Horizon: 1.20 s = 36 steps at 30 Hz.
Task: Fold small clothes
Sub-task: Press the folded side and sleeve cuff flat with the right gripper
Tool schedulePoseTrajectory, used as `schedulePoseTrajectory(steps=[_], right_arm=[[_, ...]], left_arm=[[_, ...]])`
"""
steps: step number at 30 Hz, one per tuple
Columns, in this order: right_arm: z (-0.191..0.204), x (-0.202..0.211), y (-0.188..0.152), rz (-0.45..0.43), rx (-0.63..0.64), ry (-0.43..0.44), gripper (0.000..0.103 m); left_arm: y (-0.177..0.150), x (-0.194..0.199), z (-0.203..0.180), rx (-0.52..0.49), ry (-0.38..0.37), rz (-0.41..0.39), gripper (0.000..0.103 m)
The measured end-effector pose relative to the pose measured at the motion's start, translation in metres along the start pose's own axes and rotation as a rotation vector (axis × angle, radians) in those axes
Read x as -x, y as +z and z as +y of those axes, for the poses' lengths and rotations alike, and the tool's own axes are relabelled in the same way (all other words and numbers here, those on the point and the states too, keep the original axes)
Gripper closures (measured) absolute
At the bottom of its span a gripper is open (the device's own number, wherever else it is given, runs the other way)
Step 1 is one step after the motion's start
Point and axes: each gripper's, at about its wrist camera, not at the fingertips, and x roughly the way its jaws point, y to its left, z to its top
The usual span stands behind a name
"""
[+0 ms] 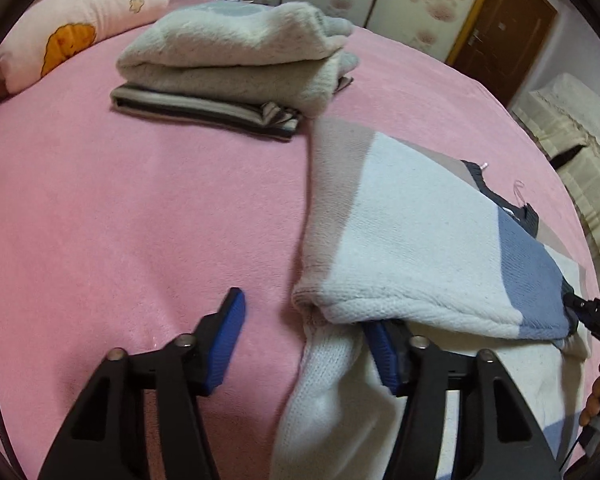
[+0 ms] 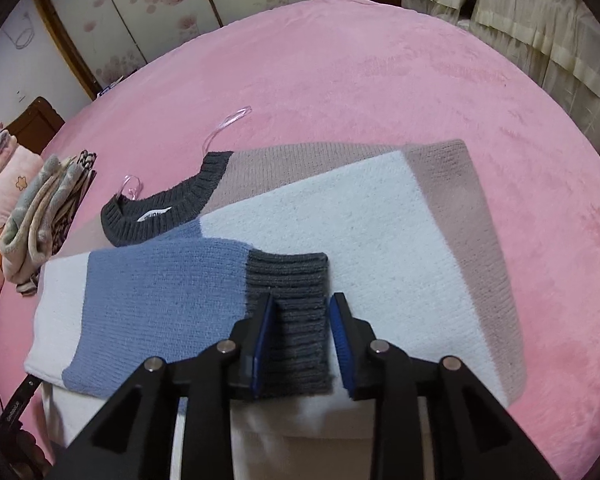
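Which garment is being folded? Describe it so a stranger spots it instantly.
On the pink bedspread, find the knit sweater lying flat beneath the right gripper. Unlike the folded stack of grey and striped clothes nearby, it has blue, white and beige blocks with a dark grey ribbed collar.

Colour-block knit sweater point(image 2: 340, 216): white, blue, taupe, dark grey ribbing; flat on pink bed point(image 2: 380, 80), sleeve folded across body.

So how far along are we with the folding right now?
Done: a stack of folded clothes sits on the pink bed. In hand: the colour-block sweater, its blue sleeve laid across the body; the right gripper stands open around the grey cuff, and the left gripper is open at the sweater's edge. Left: the final folds, then stacking.
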Motion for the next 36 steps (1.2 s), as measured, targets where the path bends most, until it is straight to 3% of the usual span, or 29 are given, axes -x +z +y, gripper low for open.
schedulePoseTrajectory(steps=[2,3,5,10,14,18,21,24,26,31,36], right_arm=[[0.008,-0.001,-0.001,-0.011,0.052,-0.027,0.074],[0.012,-0.001,-0.002,-0.021,0.079,-0.05,0.078],[0.016,0.001,-0.002,-0.046,0.115,-0.099,0.093],[0.001,0.008,0.006,-0.088,0.076,-0.089,0.1],[0.0,0.006,0.009,-0.115,0.097,-0.155,0.103],[-0.014,0.006,0.013,-0.107,0.065,-0.118,0.103],[-0.022,0.009,0.011,-0.092,0.035,-0.095,0.103],[-0.028,0.016,0.006,-0.087,0.007,-0.071,0.103],[-0.024,0.02,0.001,-0.078,0.021,-0.073,0.103],[-0.007,0.032,-0.01,-0.078,0.075,-0.058,0.103],[0.027,0.049,-0.017,-0.11,0.138,0.0,0.102]], left_arm=[[-0.005,-0.002,-0.001,-0.026,-0.005,-0.007,0.068],[-0.006,-0.001,-0.001,-0.037,-0.002,-0.014,0.07],[-0.01,0.002,-0.005,-0.063,0.008,-0.035,0.077],[-0.013,0.001,-0.008,-0.084,0.016,-0.047,0.078],[-0.018,0.004,-0.011,-0.134,0.032,-0.07,0.079],[-0.022,0.004,-0.014,-0.173,0.046,-0.076,0.08],[-0.021,0.005,-0.011,-0.169,0.013,-0.061,0.08],[-0.021,0.011,-0.004,-0.155,-0.011,-0.049,0.068],[-0.022,0.017,0.002,-0.15,-0.004,-0.036,0.05],[-0.021,0.038,0.013,-0.118,0.011,-0.054,0.045],[-0.004,0.062,0.001,-0.111,-0.032,-0.123,0.042]])
